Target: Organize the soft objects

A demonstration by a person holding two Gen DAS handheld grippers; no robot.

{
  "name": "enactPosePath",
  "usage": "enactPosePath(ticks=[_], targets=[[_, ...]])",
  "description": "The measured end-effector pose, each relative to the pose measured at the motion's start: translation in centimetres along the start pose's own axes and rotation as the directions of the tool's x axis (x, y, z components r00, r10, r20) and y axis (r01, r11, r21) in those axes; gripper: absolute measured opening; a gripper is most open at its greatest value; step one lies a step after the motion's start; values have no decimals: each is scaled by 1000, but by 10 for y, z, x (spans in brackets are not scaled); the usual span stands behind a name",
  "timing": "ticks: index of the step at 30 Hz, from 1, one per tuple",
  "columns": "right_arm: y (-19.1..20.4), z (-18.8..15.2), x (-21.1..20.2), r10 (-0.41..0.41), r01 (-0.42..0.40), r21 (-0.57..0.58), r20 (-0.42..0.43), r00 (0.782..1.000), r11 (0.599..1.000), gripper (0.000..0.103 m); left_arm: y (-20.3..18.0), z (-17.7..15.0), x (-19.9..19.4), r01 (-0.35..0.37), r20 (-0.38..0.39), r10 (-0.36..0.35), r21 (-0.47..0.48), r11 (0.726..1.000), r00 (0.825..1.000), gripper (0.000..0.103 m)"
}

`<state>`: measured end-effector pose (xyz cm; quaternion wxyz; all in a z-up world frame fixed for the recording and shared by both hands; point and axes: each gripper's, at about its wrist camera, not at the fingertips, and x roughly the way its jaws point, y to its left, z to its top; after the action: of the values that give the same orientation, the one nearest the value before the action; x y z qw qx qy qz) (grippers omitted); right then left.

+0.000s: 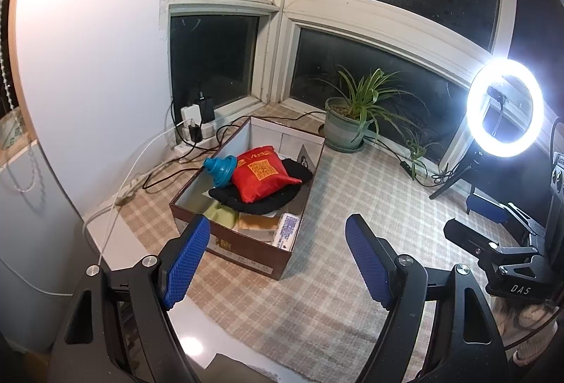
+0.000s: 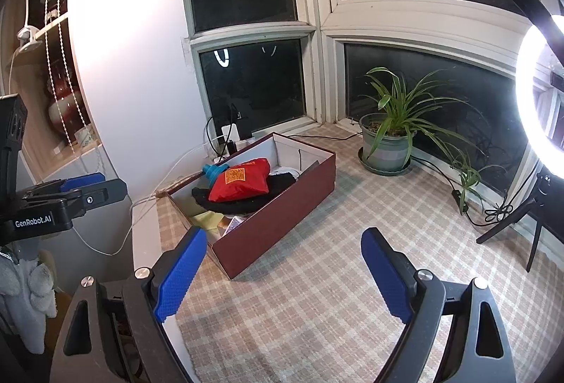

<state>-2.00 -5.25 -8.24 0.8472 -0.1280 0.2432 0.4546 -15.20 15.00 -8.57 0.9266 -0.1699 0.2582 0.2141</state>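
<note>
A brown cardboard box (image 1: 246,252) (image 2: 275,231) stands on the checked tablecloth. In it a red pouch (image 1: 264,177) (image 2: 243,184) lies on a black knitted item (image 1: 268,196) (image 2: 246,203), with a teal collapsible item (image 1: 222,170) (image 2: 213,171) at its left. Yellow-green cloth (image 1: 222,215) (image 2: 206,219) and packets (image 1: 289,229) fill the near end. My left gripper (image 1: 276,231) hovers open just short of the box's near edge, nothing between its blue pads. My right gripper (image 2: 283,242) is open too, empty, near the box's front corner. The other gripper (image 2: 70,196) shows at the left edge.
A potted plant (image 1: 347,127) (image 2: 387,147) stands by the window. A ring light (image 1: 506,108) (image 2: 535,94) on a tripod is at the right. A power strip with plugs and cables (image 1: 195,129) (image 2: 229,136) lies behind the box. The table's left edge (image 1: 105,242) drops off near the box.
</note>
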Motion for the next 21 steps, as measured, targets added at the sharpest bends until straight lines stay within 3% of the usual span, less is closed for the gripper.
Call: enactPosePath(ticks=[21], targets=[[-3,-6,2,-16,16,8,-13,1000,1000,87,-4,-3,2,3,-4,-3,6,1000,1000,79]])
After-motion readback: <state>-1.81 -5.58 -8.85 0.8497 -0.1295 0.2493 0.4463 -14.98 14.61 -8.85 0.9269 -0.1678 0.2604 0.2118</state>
